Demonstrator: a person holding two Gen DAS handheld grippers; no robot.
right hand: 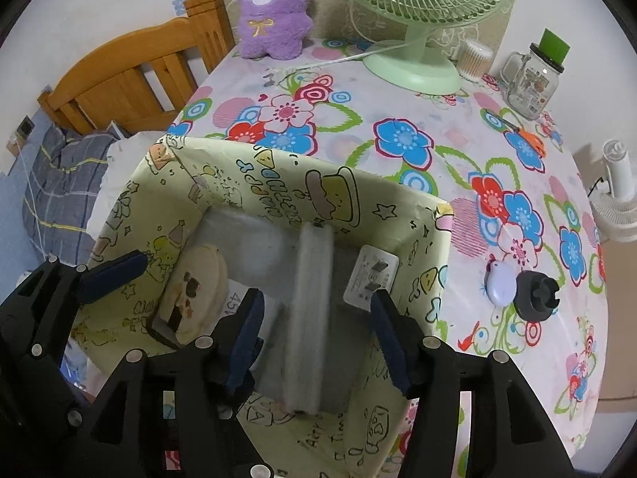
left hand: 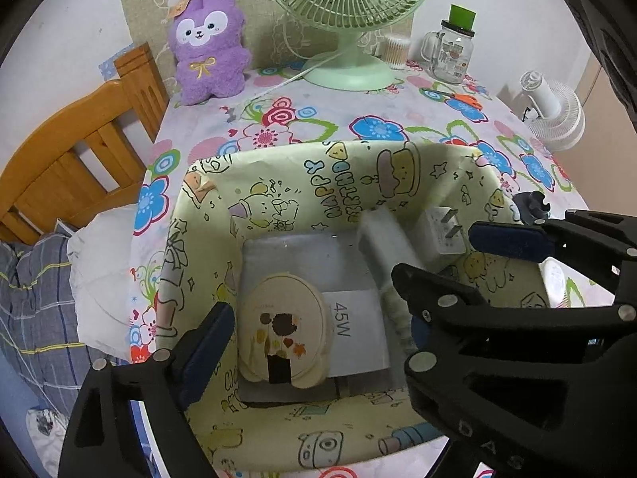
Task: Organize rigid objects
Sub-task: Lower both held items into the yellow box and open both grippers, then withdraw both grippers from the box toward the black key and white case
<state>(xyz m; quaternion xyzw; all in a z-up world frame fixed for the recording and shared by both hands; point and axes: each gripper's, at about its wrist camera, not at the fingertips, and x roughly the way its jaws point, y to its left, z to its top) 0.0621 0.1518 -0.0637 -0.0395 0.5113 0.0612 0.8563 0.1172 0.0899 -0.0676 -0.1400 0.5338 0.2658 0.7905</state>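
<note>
A yellow cartoon-print box (left hand: 358, 167) (right hand: 278, 183) stands on the flowered table. A grey divider (right hand: 310, 318) splits it. The left compartment holds a round beige case (left hand: 282, 330) (right hand: 195, 290) lying on a white "45W" box (left hand: 358, 330). The right compartment holds a white plug adapter (left hand: 442, 231) (right hand: 370, 275). My left gripper (left hand: 318, 342) is open above the left compartment, empty. My right gripper (right hand: 318, 334) is open above the right compartment, empty, just short of the adapter. A black round part (right hand: 535, 294) and a small white device (right hand: 499, 281) lie on the table right of the box.
At the table's back stand a purple plush (left hand: 207, 44), a green fan (left hand: 346, 12), a cotton-swab tub (right hand: 473, 59) and a glass jar (left hand: 452, 51). Orange scissors (right hand: 525, 135) lie near the jar. A wooden headboard (left hand: 79, 139) and bedding are left; a white fan (left hand: 553, 107) right.
</note>
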